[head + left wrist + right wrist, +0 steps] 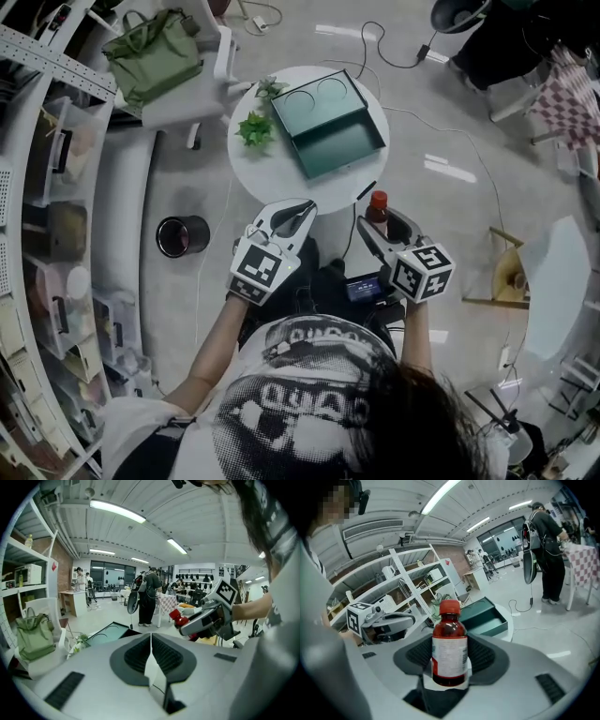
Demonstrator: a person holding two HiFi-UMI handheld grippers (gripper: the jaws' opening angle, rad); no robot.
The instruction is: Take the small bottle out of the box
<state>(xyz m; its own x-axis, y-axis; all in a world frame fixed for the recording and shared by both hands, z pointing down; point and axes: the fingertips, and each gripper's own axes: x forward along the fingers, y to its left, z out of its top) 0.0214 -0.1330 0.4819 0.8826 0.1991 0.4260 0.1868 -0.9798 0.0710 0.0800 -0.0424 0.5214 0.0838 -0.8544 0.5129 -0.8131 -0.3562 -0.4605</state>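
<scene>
Red-capped small bottle point(449, 641) in right tool point(383, 226); label illegible.

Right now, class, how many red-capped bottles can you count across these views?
1. The red-capped bottle stands upright, clamped in the right gripper, outside the open green box on the round table. The box shows none inside, though the cluttered shelves could hide more.
</scene>
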